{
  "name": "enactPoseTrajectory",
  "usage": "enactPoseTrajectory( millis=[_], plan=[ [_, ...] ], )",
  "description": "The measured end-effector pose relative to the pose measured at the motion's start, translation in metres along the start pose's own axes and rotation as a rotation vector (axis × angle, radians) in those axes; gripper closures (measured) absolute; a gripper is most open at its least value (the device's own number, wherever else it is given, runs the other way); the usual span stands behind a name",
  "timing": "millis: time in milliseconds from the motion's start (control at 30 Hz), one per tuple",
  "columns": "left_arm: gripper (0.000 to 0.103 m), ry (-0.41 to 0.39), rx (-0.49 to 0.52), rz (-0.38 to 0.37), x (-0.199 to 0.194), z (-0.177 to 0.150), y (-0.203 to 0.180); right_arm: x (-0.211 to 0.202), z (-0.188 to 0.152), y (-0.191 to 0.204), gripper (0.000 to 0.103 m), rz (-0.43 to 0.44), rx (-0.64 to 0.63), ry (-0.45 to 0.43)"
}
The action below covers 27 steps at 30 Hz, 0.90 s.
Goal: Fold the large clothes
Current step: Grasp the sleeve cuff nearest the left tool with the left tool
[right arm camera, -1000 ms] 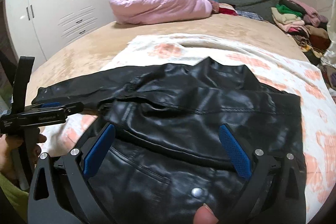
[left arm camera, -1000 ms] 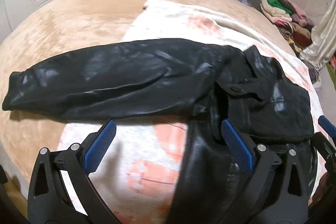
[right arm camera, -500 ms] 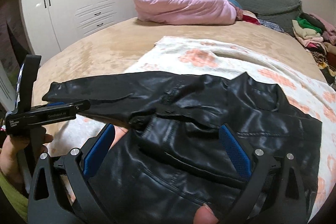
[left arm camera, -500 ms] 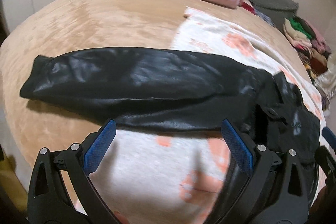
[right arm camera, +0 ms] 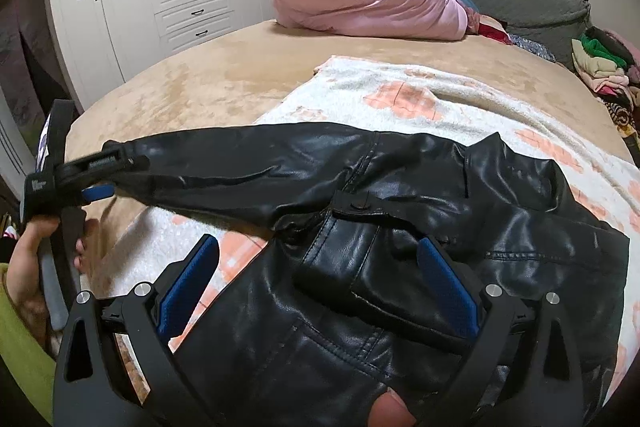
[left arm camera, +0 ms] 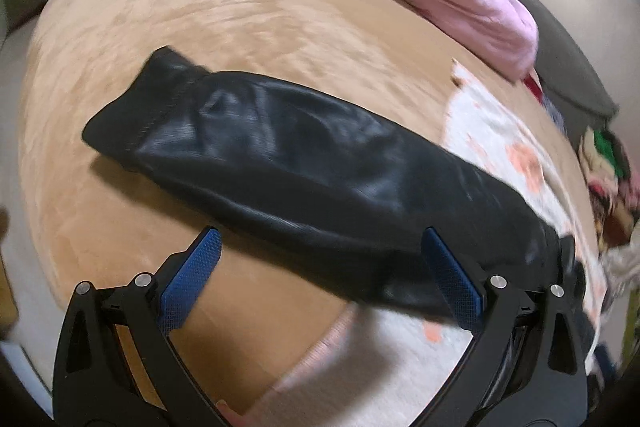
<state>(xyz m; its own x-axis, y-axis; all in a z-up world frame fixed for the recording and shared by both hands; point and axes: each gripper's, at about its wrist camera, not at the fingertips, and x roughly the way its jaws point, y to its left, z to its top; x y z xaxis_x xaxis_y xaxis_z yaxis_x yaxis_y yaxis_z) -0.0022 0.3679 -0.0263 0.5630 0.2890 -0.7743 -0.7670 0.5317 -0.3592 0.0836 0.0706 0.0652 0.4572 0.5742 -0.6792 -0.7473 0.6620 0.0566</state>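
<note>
jacket: black leather-look jacket (right arm camera: 400,227) lies on the bed (right arm camera: 224,83), sleeve (left arm camera: 320,171) stretched left
feel: I'd guess heavy, floppy, slick
grab: sleeve cuff (left arm camera: 144,107)
left hand-held gripper (left arm camera: 320,283): wide open, empty
right hand-held gripper (right arm camera: 320,287): wide open, empty, over the body

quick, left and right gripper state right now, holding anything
left gripper: open, holding nothing, over the jacket sleeve.
right gripper: open, holding nothing, over the jacket body.
</note>
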Motion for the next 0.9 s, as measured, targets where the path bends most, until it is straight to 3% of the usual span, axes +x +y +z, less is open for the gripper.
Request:
enactPoseTrajectory(
  millis=[167,267,333,367,433,533,900],
  plan=[
    [0.009,0.013,-0.145,-0.016,0.014,0.014,0.034,0.000,-0.005,-0.007,0.004,-0.010,0.020,0.004],
    [0.009,-0.017,-0.188,-0.014,0.020,0.024,0.049,-0.002,-0.009,-0.013,0.004,-0.012,0.045,0.005],
    [0.015,-0.022,-0.214,-0.025,0.024,0.030,0.056,-0.003,-0.012,-0.016,0.004,-0.016,0.058,0.007],
    [0.024,-0.039,-0.216,-0.022,0.023,0.033,0.058,-0.004,-0.013,-0.018,0.004,-0.018,0.062,0.006],
    [0.075,-0.058,-0.209,0.021,0.020,0.038,0.060,-0.007,-0.017,-0.021,0.004,-0.023,0.069,0.006],
    [0.096,-0.072,-0.215,-0.058,0.009,0.040,0.061,-0.011,-0.022,-0.027,0.004,-0.031,0.082,0.007],
    [0.102,-0.324,0.000,-0.234,-0.112,0.049,-0.025,-0.041,-0.035,-0.065,0.004,-0.070,0.158,-0.024]
  ],
)
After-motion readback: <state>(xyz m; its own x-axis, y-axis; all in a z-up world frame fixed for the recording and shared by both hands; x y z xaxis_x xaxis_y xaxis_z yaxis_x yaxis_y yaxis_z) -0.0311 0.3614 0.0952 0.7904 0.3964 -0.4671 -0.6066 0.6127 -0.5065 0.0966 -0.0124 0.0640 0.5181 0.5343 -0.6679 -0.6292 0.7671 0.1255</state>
